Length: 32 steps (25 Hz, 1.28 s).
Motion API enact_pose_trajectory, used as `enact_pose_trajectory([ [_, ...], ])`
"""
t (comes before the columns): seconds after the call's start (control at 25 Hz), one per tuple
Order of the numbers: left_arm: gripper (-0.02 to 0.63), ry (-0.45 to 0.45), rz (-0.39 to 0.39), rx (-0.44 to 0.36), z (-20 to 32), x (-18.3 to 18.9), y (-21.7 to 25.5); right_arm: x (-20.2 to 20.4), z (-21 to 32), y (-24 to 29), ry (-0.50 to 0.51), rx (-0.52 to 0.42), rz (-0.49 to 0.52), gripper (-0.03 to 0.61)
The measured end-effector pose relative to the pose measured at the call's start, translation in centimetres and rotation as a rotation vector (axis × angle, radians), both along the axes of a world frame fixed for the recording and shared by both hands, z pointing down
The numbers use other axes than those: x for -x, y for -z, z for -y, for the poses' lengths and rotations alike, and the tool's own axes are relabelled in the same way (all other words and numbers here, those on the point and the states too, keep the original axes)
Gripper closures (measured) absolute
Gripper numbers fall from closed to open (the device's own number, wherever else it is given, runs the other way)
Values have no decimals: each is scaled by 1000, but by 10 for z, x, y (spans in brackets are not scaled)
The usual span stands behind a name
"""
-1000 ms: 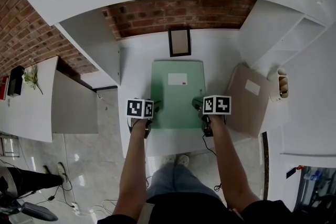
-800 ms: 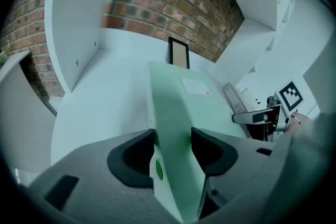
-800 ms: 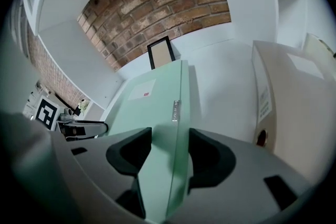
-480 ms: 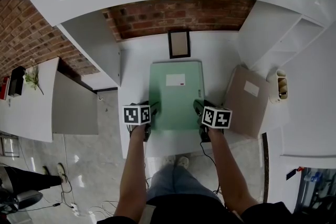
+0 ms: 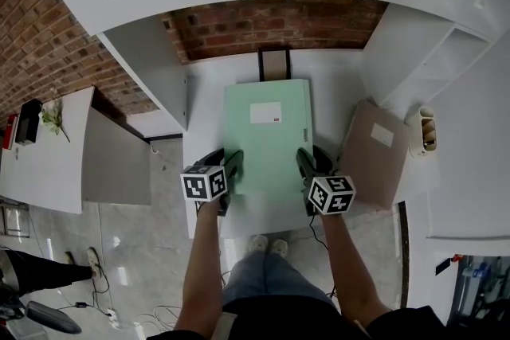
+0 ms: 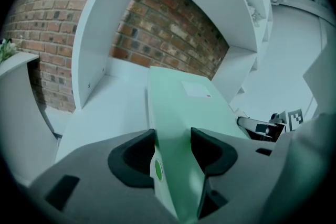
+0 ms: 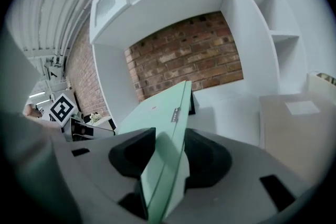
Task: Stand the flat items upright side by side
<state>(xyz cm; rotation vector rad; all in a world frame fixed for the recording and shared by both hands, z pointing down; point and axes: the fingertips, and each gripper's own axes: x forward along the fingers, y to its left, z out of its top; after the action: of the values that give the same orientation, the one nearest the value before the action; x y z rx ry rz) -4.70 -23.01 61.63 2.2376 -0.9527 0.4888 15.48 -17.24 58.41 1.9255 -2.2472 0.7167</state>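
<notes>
The green folder [image 5: 267, 139] is clamped at its near-left edge by the left tool [image 5: 227, 167]. It is held tilted over the middle of the desk [image 5: 335, 84], far edge toward the back. Its near-right edge is pinched by the right tool [image 5: 311, 163], whose jaws have just been closing. A bare strip is left before the brown folder [image 5: 374, 151], which is laid flat at the right edge.

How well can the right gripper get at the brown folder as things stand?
Probably not yet. The right gripper has just been closing its jaws on the green folder and holds its edge. The brown folder lies beside it with nothing between, so the way looks free once it lets go.
</notes>
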Motion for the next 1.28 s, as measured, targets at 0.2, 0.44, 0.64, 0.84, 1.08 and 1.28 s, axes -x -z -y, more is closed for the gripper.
enact_pose_trajectory([
  [0.2,399,5,-29,-163,3,0,28,1,0,29,29,-166,-66,410],
  [0.44,399,7,-1,-344,-1,4,42,8,-11,40,88,-263,-208,413],
  [0.64,400,26,27,-488,-5,7,50,11,-19,39,104,-315,-356,419],
  [0.84,400,57,13,-603,-11,10,54,15,-26,35,76,-365,-440,419],
  [1.08,400,40,29,-688,-27,10,55,15,-42,17,67,-351,-431,419],
  [1.28,400,57,17,-717,-41,19,55,22,-53,18,69,-377,-419,419],
])
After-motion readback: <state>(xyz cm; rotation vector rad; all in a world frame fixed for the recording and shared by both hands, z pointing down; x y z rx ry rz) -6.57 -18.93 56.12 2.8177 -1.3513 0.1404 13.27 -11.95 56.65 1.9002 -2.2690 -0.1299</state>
